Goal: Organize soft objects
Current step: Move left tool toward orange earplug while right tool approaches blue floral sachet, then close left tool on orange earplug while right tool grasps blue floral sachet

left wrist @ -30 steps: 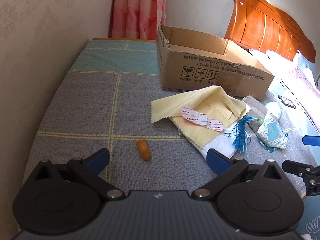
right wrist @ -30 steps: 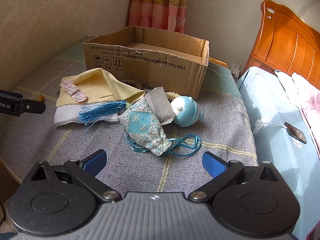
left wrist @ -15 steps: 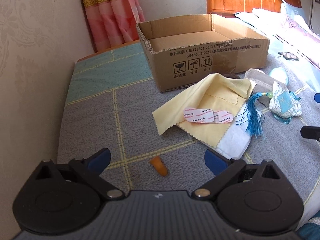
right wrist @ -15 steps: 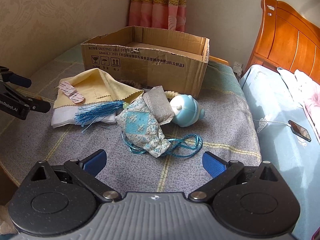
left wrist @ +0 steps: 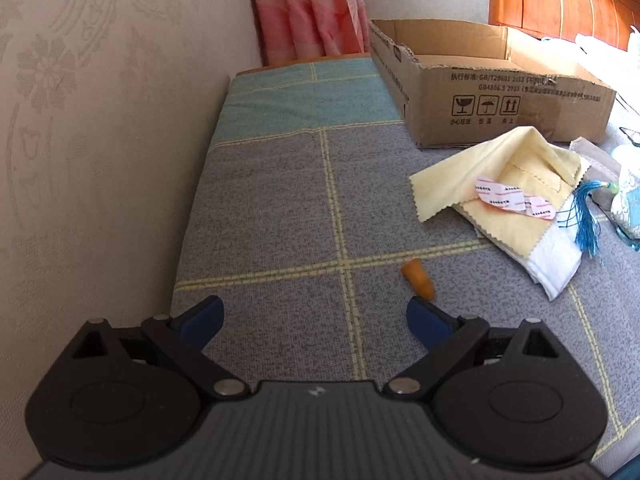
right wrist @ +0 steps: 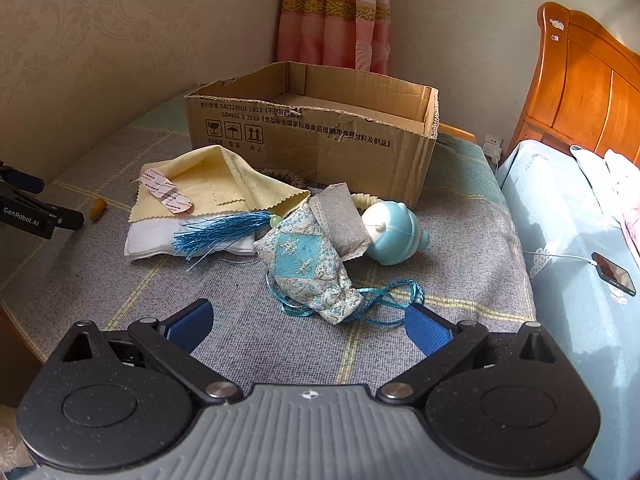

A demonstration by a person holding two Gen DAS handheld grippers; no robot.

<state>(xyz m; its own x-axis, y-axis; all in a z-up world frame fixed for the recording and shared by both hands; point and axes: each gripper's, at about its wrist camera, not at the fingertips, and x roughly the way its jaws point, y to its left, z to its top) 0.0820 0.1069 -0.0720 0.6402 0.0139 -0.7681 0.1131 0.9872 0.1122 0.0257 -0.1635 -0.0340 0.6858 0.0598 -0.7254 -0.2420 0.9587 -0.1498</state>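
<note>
Evidently only just beginning. Hovering low over the grey checked worktop (left wrist: 280, 200) with the left hand-held gripper (left wrist: 314, 316), jaws spread wide and gripping nothing, with the small orange piece (left wrist: 418, 278) lying just beside its right fingertip. Hovering likewise with the right hand-held gripper (right wrist: 308, 318), jaws wide apart and empty, pointing at the embroidered pouch (right wrist: 308, 264) lying close ahead between the fingers, not touching it.

Judging progress from the cardboard box (right wrist: 320, 136): showing only bare cardboard inside, as far as either view reaches, so apparently nothing sorted yet. Lying loose in front of the box, and waiting to be dealt with:
- yellow cloth (right wrist: 224, 176), partly folded over, resting on a white cloth (right wrist: 148, 240), with pink strips (right wrist: 166, 192) on top;
- blue tassel (right wrist: 224, 232), sprawling across the white cloth;
- grey sachet (right wrist: 344, 220), leaning on the pouch and against the pale blue round toy (right wrist: 394, 232);
- blue cord (right wrist: 384, 300), trailing in loops from the pouch, near the right fingertip.

Guessing at the step in hand: lining up first picks, the left on the orange piece, the right on the pouch. Expecting the cord to drag or snag when lifting the pouch. Leaving everything to do, then: picking each item and placing it, presumably into the box.
</note>
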